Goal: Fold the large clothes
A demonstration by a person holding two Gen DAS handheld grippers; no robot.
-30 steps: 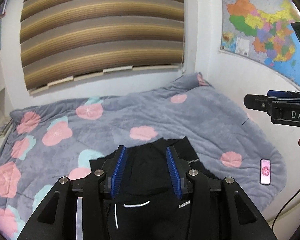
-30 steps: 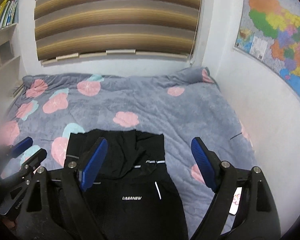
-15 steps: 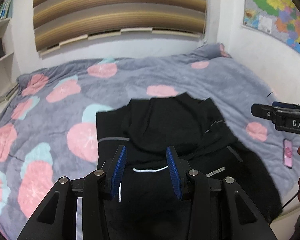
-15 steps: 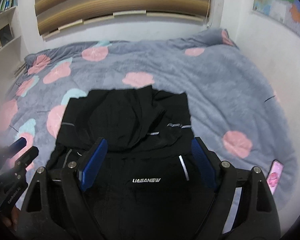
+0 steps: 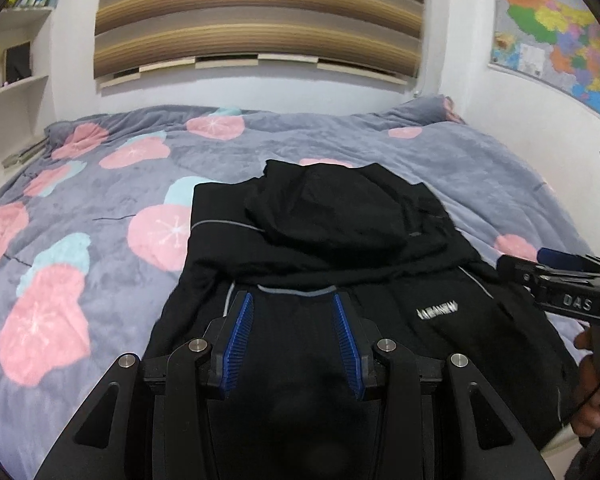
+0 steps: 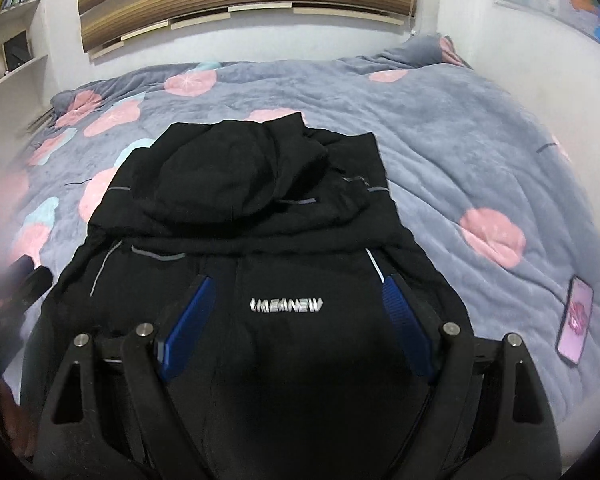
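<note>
A black hooded jacket (image 5: pixel 340 240) with grey reflective stripes and a silver chest logo lies on the bed, hood at the far end; it also shows in the right wrist view (image 6: pixel 260 216). My left gripper (image 5: pixel 294 304) is open and empty, hovering over the jacket's left chest. My right gripper (image 6: pixel 294 288) is open wide and empty, over the logo (image 6: pixel 286 305). The right gripper also shows at the right edge of the left wrist view (image 5: pixel 556 280). The jacket's lower part is hidden under the grippers.
The bed has a grey blanket with pink flowers (image 5: pixel 100 200). A phone (image 6: pixel 576 326) lies near the bed's right edge. White walls stand behind and right, with a striped blind (image 5: pixel 260 16) and a map (image 5: pixel 556 44). Shelves (image 5: pixel 16 60) stand at the left.
Both grippers have moved forward and tilted down over the jacket, so it now fills more of each view. Both stay open and empty.
</note>
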